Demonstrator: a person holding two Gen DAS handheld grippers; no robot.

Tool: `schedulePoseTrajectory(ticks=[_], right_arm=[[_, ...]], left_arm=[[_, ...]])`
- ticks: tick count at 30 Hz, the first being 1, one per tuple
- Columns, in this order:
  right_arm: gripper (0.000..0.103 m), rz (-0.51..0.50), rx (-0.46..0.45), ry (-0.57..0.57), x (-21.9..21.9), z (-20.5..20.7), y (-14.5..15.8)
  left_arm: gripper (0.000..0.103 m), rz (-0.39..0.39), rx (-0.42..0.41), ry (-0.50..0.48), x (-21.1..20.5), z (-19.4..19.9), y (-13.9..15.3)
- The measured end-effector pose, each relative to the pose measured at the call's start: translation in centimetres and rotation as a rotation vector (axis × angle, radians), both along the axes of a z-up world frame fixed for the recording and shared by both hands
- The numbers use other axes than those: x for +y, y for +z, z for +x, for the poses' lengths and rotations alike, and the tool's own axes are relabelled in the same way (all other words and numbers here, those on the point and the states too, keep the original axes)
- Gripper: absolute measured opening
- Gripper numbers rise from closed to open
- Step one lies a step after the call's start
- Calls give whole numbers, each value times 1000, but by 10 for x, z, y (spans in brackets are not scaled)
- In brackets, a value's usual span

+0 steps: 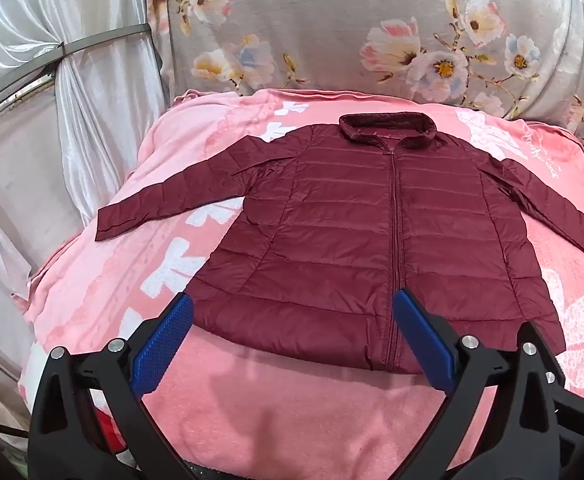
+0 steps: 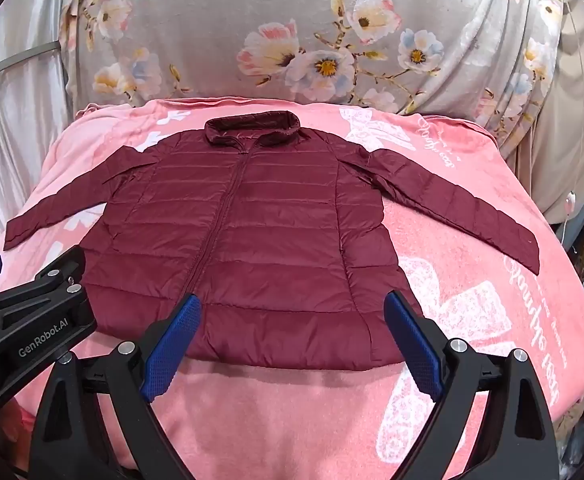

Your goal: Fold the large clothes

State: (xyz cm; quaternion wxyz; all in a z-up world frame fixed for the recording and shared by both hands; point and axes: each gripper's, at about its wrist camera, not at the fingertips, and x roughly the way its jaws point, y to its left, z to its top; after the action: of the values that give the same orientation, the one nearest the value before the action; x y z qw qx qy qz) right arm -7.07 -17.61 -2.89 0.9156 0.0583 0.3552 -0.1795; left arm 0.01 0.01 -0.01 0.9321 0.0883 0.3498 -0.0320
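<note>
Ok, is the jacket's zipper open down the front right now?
No, the maroon jacket lies flat on the pink blanket with its zipper closed from hem to collar.

Jacket (image 1: 332, 220): deep maroon all over, horizontal quilted bands, matching maroon zip and collar, slight sheen. Blanket (image 2: 492, 280) beneath: salmon pink with white bow shapes and white cursive lettering; cloth behind (image 2: 292, 20): pale grey, printed with large flowers in white, pink and light blue, yellow centres, olive-yellow leaves. Fingers of the left gripper (image 1: 292, 312) and right gripper (image 2: 292, 312): bright blue dimpled pads on black frames with silver bolts; curtain (image 1: 32, 80) silvery white, shiny.
</note>
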Motion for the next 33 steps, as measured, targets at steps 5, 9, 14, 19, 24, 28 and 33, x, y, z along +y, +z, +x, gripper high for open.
schedulePoseTrajectory(ticks=[5, 9, 14, 19, 24, 28, 33], right_arm=[[91, 0, 0, -1, 0, 0, 0], [91, 1, -1, -2, 0, 0, -1], [91, -3, 3, 1, 2, 1, -1], [91, -2, 4, 1, 3, 1, -1], [91, -3, 5, 0, 3, 2, -2], [90, -2, 5, 0, 3, 2, -4], [91, -1, 6, 2, 3, 2, -4]], left_arm=[[97, 3, -1, -1, -1, -1, 1], [97, -3, 5, -2, 0, 0, 0], [97, -5, 7, -2, 0, 0, 0], [97, -5, 7, -3, 0, 0, 0], [97, -7, 8, -2, 0, 0, 0], [97, -6, 6, -2, 0, 0, 0], [97, -5, 7, -1, 0, 0, 0]])
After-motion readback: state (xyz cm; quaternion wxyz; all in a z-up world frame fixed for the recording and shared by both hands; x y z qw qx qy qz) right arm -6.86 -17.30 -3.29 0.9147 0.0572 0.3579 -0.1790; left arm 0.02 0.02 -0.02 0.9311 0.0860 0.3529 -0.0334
